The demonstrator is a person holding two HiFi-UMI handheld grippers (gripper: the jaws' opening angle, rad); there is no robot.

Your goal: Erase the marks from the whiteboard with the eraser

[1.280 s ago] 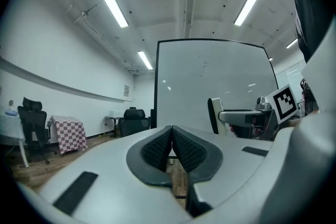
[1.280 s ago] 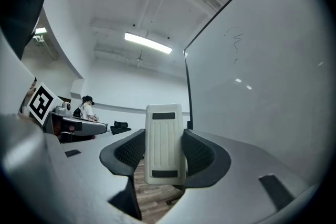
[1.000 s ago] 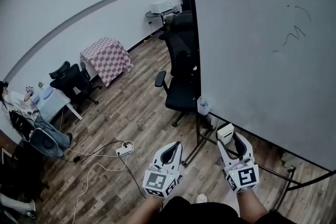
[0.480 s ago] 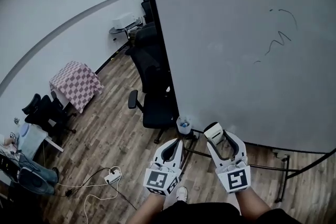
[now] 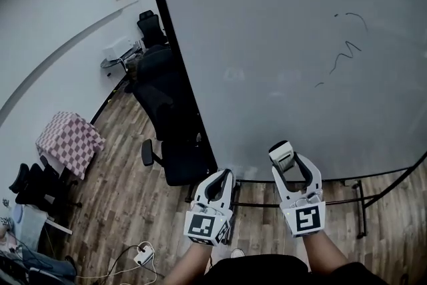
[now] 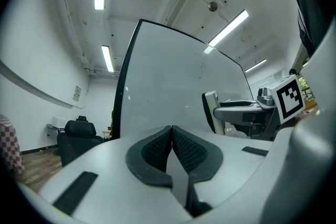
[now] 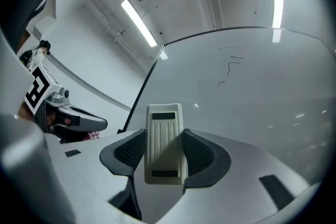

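A large whiteboard (image 5: pixel 280 43) on a black wheeled stand fills the right of the head view. A few thin dark squiggles (image 5: pixel 347 50) sit on its upper right; the same marks (image 7: pixel 231 68) show in the right gripper view. My right gripper (image 5: pixel 283 158) is shut on a white eraser (image 5: pixel 281 153), held low in front of the board and well below the marks. The eraser (image 7: pixel 165 144) stands upright between the dark pads. My left gripper (image 5: pixel 217 185) is shut with nothing in it, beside the right one near the board's lower left; its pads (image 6: pixel 172 150) meet.
Black office chairs (image 5: pixel 167 123) crowd the board's left edge. A checkered-cloth table (image 5: pixel 68 140) stands further left on the wooden floor. A power strip with cables (image 5: pixel 141 254) lies on the floor at lower left. The stand's black legs (image 5: pixel 360 203) run under the board.
My view has swung left to right across the room, so the whiteboard now sits more central. Both grippers stayed low before me, the right still holding the eraser.
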